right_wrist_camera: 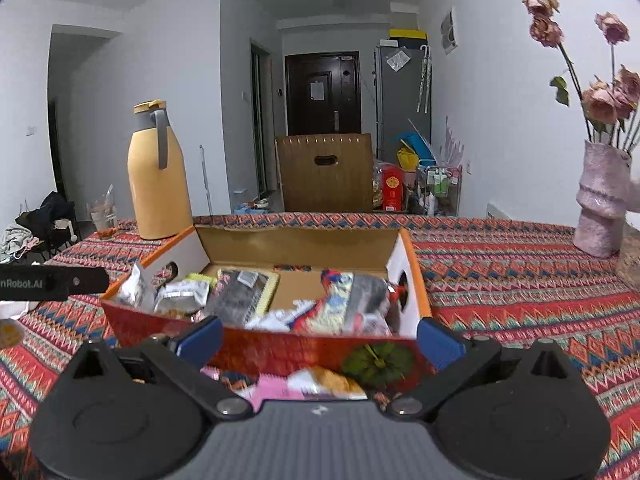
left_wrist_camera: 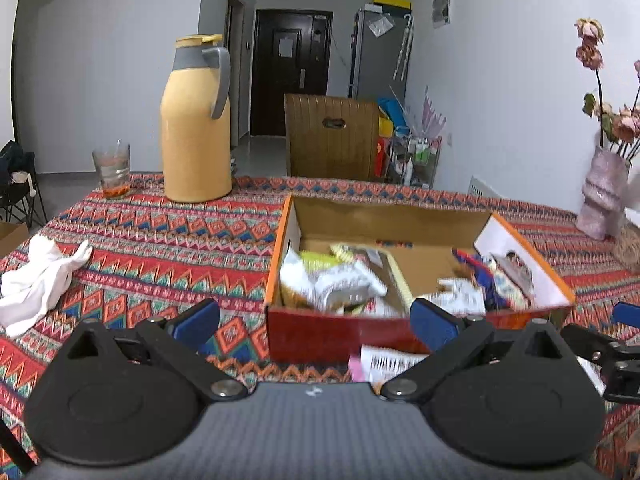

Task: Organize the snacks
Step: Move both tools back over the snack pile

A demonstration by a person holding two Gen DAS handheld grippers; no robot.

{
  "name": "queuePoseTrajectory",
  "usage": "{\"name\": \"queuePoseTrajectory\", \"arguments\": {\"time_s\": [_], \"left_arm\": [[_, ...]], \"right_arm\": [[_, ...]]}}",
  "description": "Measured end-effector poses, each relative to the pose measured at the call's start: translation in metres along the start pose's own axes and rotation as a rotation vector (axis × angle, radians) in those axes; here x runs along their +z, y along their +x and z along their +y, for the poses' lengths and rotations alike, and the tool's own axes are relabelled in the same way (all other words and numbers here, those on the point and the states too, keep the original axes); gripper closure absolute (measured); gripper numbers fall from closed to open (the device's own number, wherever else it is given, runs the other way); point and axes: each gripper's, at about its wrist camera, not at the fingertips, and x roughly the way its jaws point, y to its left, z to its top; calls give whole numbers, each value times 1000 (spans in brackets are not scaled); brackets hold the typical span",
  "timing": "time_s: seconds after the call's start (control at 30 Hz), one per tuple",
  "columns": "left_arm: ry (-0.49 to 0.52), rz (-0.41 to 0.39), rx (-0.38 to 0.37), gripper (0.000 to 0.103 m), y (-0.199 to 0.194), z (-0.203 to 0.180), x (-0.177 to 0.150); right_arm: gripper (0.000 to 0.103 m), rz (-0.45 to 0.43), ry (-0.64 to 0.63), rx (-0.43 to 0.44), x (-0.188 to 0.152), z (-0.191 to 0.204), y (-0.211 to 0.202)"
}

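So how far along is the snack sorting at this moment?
Mostly done: many snack packets already lie inside the cardboard box. Nothing is in hand; the left hand-held gripper and the right hand-held gripper are both open and empty. Left: a pink packet and an orange one on the tablecloth before the box.

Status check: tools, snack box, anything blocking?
Both tools open, empty: left tool, right tool. Box holds snack packets; one loose pink packet lies before it. Nothing blocking.
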Motion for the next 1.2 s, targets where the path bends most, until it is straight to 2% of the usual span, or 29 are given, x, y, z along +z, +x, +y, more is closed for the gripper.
{"name": "queuePoseTrajectory", "arguments": {"time_s": [0.3, 0.57, 0.73, 0.93, 1.07, 1.2], "left_arm": [[19, 66, -21, 0, -10, 4, -34], [31, 69, -20, 0, -2, 7, -60], [25, 83, -30, 0, 4, 8, -63], [-1, 91, -34, 0, 7, 12, -65], [-8, 94, -37, 0, 8, 13, -65], [-10, 100, -44, 0, 9, 13, -65]], "right_arm": [[0, 64, 4, 5, -39, -9, -24], [0, 144, 0, -21, -64, -18, -25], [0, 179, -4, -81, -67, -24, -14], [0, 219, -75, -131, -60, -26, 9], [4, 235, -63, -134, -52, -28, 27], [17, 258, -26, -140, -52, -32, 42]]}}
